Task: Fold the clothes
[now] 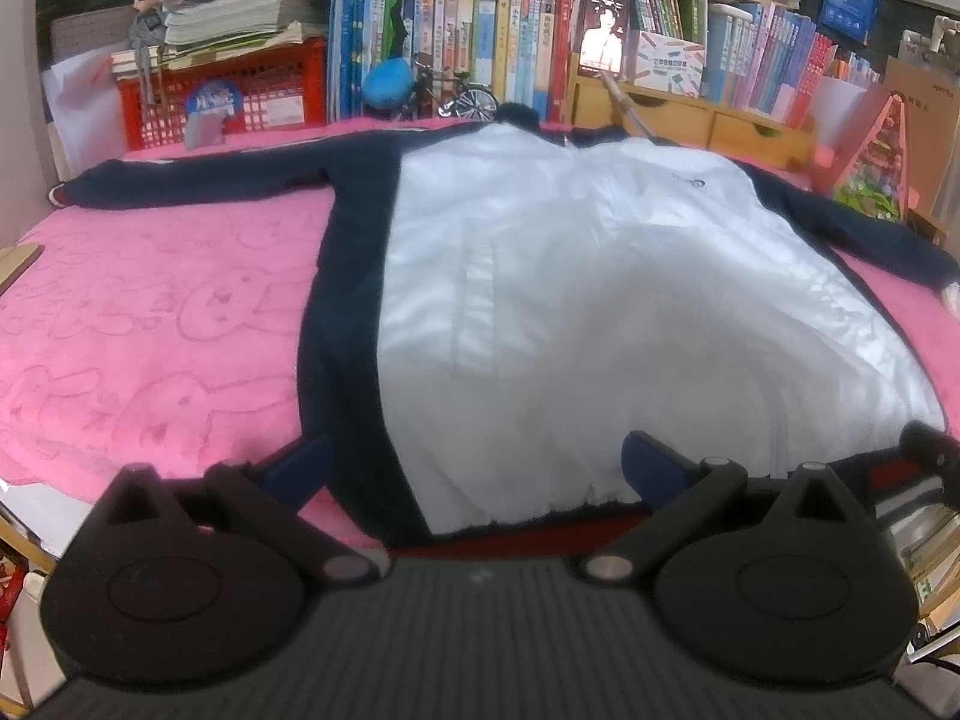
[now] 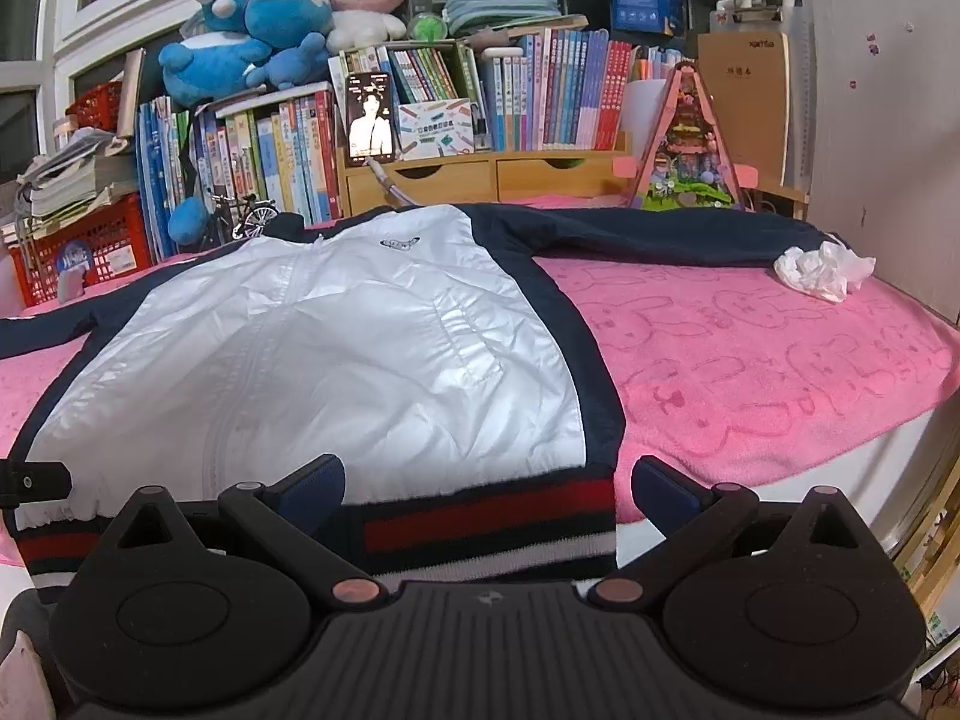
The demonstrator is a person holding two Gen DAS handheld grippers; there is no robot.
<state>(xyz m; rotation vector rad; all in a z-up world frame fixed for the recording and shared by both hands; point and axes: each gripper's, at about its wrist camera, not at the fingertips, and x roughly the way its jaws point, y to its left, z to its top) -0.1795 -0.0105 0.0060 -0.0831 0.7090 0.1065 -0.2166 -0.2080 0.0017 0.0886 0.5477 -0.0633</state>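
A white jacket with navy sleeves and side panels lies flat, front up, on a pink towel, both sleeves spread out sideways. Its striped red, white and navy hem faces me at the near edge. My left gripper is open just short of the hem's left part, one finger at each side of the navy side panel. My right gripper is open too, its fingers straddling the hem's right corner. Neither holds cloth.
A crumpled white tissue lies by the right sleeve's cuff. Behind the towel stand rows of books, a red crate, a lit phone on a stand, wooden drawers, plush toys and a triangular toy house.
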